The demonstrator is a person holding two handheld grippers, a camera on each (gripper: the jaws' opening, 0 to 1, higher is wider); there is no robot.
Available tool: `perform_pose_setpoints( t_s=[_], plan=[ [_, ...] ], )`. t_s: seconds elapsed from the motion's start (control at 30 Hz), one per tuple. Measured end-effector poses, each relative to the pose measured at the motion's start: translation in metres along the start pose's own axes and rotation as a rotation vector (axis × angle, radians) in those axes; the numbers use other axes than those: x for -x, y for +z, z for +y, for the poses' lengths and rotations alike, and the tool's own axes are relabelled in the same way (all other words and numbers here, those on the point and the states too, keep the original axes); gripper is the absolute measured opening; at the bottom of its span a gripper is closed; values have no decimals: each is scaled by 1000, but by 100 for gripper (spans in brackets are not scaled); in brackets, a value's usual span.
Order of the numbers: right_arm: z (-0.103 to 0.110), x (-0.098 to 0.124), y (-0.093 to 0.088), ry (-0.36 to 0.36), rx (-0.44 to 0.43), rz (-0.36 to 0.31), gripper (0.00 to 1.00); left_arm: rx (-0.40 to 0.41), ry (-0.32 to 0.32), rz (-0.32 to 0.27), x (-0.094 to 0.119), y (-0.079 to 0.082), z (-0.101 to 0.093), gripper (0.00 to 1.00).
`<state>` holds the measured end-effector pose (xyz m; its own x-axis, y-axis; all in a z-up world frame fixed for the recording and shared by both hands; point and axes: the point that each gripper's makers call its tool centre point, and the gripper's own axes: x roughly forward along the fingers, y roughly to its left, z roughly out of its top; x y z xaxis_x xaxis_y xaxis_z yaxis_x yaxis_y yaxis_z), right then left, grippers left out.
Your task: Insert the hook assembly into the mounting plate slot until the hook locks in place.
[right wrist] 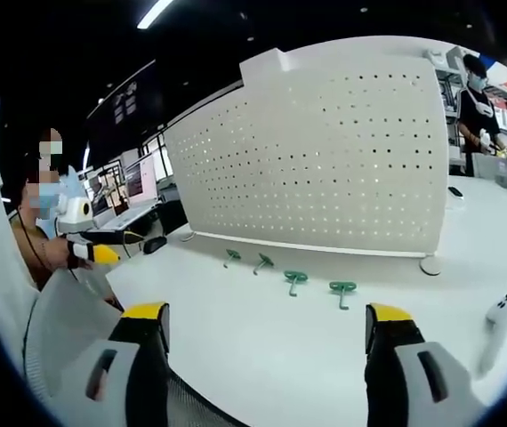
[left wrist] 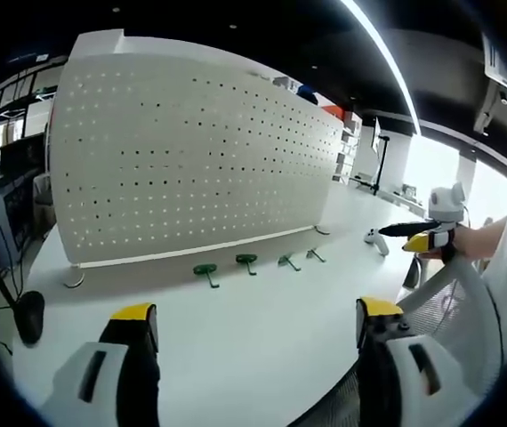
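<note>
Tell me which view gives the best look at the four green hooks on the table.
The right gripper view: the four green hooks lie nearer and larger there, in a row before the pegboard. In the left gripper view the hooks look smaller, the far two thin and faint.

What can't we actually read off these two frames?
- Hooks: four green pieces on the table in both views, too small to read their locking ends.
- Pegboard: which hole is the target slot; nothing marks it.
- White object, right gripper view: near the edge, distorted, unidentifiable.
</note>
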<state>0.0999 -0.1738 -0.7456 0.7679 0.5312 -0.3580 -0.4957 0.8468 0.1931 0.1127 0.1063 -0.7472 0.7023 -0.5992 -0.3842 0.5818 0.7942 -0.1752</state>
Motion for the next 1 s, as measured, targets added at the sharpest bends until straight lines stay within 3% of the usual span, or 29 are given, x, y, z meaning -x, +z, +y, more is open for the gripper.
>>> perform_pose_setpoints(
  t_s=[0.33, 1.0],
  plan=[
    [4, -3, -1, 16, 8, 17, 86, -35, -28, 33, -8, 2, 4, 93],
    [9, -7, 8, 38, 28, -10, 86, -206, -122, 135, -35, 18, 15, 92]
  ],
)
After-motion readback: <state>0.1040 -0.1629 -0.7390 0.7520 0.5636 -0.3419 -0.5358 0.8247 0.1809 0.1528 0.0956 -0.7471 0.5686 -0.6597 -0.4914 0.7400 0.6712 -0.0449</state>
